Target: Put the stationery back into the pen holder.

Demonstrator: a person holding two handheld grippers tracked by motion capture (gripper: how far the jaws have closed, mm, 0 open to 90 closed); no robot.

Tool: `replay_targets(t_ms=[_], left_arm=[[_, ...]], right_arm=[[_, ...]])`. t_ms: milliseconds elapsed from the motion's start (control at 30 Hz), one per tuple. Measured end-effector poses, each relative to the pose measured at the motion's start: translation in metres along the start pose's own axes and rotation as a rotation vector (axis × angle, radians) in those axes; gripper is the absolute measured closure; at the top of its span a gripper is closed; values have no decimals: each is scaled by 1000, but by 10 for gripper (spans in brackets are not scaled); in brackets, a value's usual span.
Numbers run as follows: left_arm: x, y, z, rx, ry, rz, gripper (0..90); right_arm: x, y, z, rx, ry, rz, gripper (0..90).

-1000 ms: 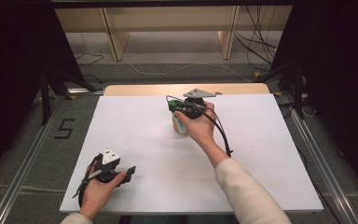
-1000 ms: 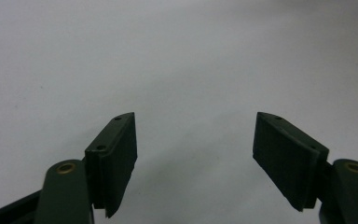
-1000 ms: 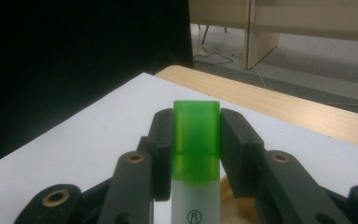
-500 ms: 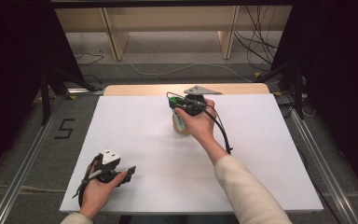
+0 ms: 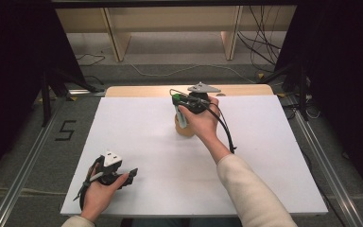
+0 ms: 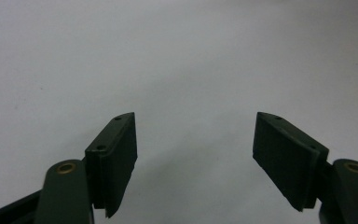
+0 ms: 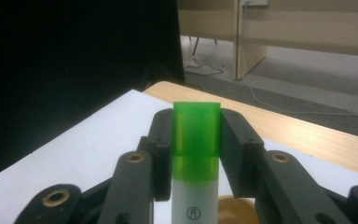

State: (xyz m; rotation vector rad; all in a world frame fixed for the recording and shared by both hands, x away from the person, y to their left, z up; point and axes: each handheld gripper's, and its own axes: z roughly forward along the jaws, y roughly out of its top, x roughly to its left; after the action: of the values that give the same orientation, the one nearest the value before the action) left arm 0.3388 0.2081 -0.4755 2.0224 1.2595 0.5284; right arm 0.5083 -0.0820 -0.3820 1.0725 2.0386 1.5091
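While the right tool is held over the far middle of the white tabletop, its two black jaws are clamped on a white plastic marker with a translucent green cap, one jaw pressed against each side of the cap. In the right gripper view the marker stands straight up between the jaws, green cap at the top and a small round printed mark on its white barrel lower down; behind it the white sheet gives way to a strip of pale wood along the tabletop's far edge. In the high view the marker hangs from the tool with its white body pointing down toward a small round tan object that sits on the tabletop just below the hand; whether the two touch cannot be told. The right hand grips the tool from the near side, its black cable looping down to the right of the wrist. The left tool lies low at the near left corner of the tabletop, held in the left hand, well apart from the marker. In the left gripper view its jaws are spread wide with nothing between them, bare white surface beneath.
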Motion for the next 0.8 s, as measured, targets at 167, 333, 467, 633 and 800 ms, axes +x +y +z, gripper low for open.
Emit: replay_targets(t_ms=[167,333,467,633,800], left_arm=[[0,0,0,0,-1,0,306],[0,0,0,2,-1,0,306],[0,0,0,1,-1,0,306],[0,0,0,0,-1,0,306],[0,0,0,0,-1,-1,306]], right_arm=[[-3,0,1,-7,-8,1,673],[-5,2,1,-14,-17,4,673],[-6,4,1,-25,-21,2,672],[-6,7,1,-40,-29,-1,672],[-7,10,1,-50,-35,-2,672]])
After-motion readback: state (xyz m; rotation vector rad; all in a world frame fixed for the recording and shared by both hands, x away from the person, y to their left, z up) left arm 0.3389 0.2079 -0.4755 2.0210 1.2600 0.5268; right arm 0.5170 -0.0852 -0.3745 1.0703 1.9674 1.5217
